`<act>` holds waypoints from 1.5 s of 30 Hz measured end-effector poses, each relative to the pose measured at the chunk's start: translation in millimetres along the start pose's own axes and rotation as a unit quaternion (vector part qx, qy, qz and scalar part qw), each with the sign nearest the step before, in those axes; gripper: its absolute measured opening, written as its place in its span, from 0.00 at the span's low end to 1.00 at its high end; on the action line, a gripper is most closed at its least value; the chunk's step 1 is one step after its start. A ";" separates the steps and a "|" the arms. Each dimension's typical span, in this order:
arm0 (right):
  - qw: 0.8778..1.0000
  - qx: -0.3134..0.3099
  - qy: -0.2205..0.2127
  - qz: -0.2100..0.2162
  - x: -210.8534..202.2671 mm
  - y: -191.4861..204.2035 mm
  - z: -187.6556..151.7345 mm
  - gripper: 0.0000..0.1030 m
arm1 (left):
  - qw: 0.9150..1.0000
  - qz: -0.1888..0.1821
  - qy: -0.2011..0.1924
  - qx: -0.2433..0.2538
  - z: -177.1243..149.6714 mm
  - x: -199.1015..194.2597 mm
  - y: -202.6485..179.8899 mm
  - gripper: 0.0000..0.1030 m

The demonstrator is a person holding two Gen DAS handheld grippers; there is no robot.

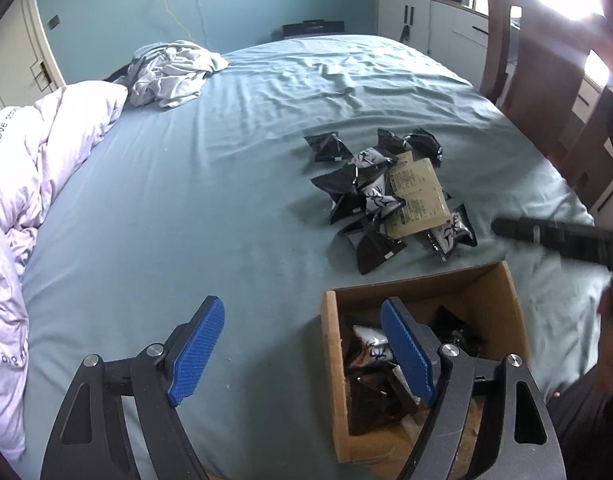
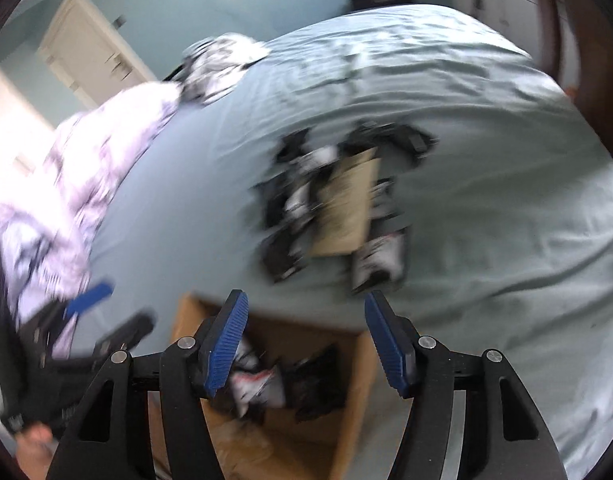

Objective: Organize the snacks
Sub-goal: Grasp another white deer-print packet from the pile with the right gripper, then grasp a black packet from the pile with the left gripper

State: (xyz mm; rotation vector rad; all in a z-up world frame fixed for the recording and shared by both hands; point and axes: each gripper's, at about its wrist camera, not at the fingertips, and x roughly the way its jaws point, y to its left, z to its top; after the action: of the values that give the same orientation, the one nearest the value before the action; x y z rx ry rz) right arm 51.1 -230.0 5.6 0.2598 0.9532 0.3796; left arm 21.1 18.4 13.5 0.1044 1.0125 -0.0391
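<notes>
— So, where are the snacks?
— The pile of snack packets (image 1: 386, 196) lies on the bed (image 1: 226, 184) toward its right edge, with the cardboard box (image 1: 422, 364) near it by the front edge. Some packets are in the box. The left side of the bed is bare sheet.
— And the grippers?
— The left gripper (image 1: 302, 348) is wide and holds nothing, one finger over the box. The right gripper (image 2: 306, 344) is wide too, above the box.
</notes>
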 end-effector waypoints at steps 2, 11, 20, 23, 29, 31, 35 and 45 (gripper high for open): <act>1.000 0.020 0.001 -0.018 6.4 -14.0 11.9 0.58 | 1.000 -0.001 0.000 0.000 0.0 0.2 -0.2 0.79; 0.995 0.056 0.072 -0.039 72.9 -28.6 33.0 0.58 | 1.000 0.001 0.008 0.015 2.7 7.7 -6.1 0.79; 0.986 0.013 0.150 -0.064 136.1 -13.3 34.7 0.58 | 1.000 -0.006 0.009 0.018 5.6 7.9 -7.6 0.79; 0.988 0.010 0.142 -0.061 136.7 -11.4 38.5 0.58 | 1.000 -0.006 0.009 0.017 5.7 7.3 -7.6 0.79; 0.987 -0.014 0.139 -0.082 136.3 -12.9 37.4 0.33 | 1.000 -0.008 0.009 0.014 6.4 7.8 -8.2 0.79; 0.988 -0.020 0.131 -0.074 131.1 -8.0 38.3 0.32 | 1.000 -0.007 0.009 0.013 6.1 7.5 -7.7 0.79; 0.994 -0.028 0.087 -0.068 108.5 4.4 45.9 0.32 | 1.000 -0.004 0.009 0.014 5.8 7.0 -7.0 0.79; 0.999 0.040 -0.008 -0.021 24.1 -11.5 43.3 0.32 | 0.998 -0.030 0.051 0.019 17.4 36.4 -8.8 0.81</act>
State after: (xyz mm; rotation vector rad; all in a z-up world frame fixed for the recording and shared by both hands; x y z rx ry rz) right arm 101.9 -232.3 7.5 0.3156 0.9583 0.3015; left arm 54.3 8.4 -8.9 0.1120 1.1178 -0.1091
